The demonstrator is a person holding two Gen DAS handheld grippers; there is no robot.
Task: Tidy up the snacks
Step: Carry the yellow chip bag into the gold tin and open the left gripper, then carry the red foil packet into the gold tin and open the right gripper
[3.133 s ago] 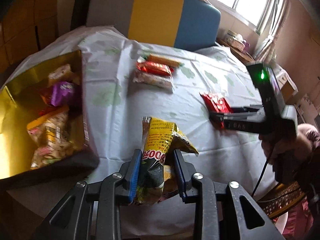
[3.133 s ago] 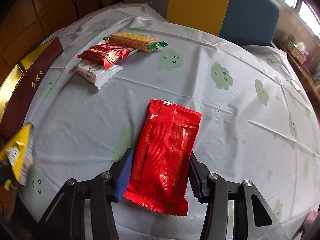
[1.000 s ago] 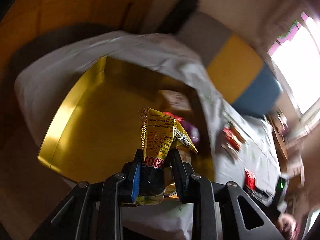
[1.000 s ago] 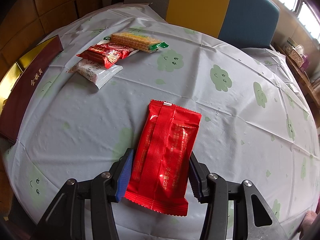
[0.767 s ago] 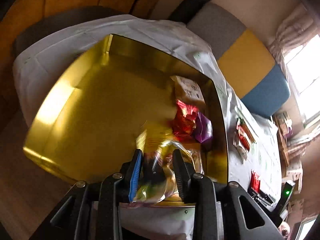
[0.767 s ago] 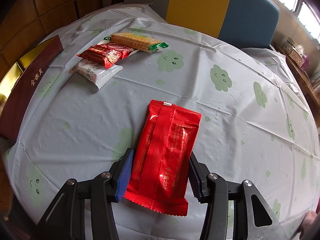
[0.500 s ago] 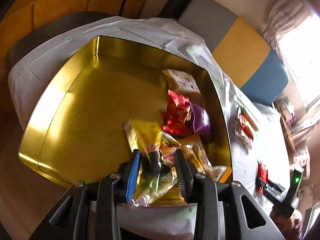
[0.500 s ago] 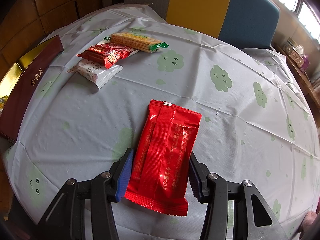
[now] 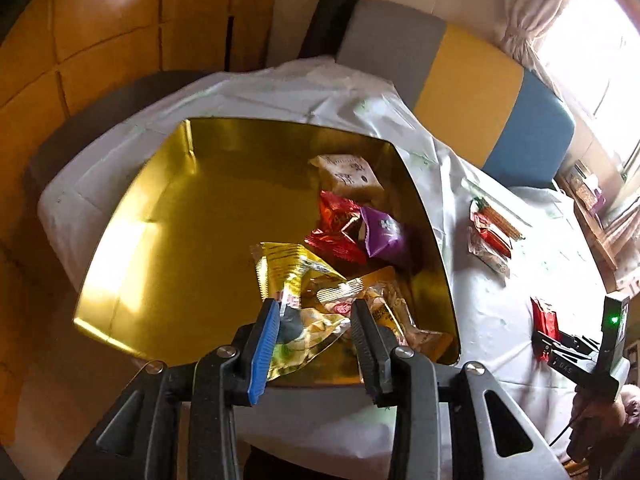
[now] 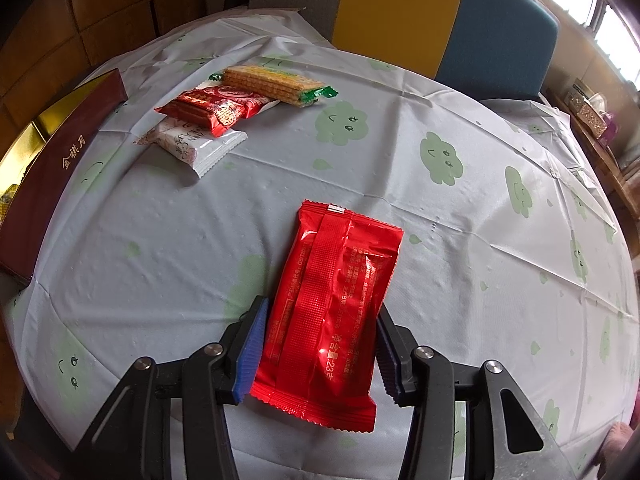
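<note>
Gold-lined box (image 9: 168,240) at the tabletop (image 10: 280,184) edge, holding mixed snacks: tan packet, red and purple wrappers, orange bags, yellow packet (image 9: 296,280) lying loose on the pile. Left gripper (image 9: 316,340): above the box's near corner, fingers apart, yellow packet's tail between them, apparently released. Right gripper (image 10: 320,344): fingers straddling the red packet (image 10: 332,312) flat on the cloth; whether they press it or only flank it cannot be told. Also outstanding: wafer pack (image 10: 276,84), red-patterned packet (image 10: 212,108), white packet (image 10: 192,144), grouped near the box's maroon side. Risk: slick foil may buckle or slide out under a lengthwise squeeze; loose plastic cloth may drag along.
</note>
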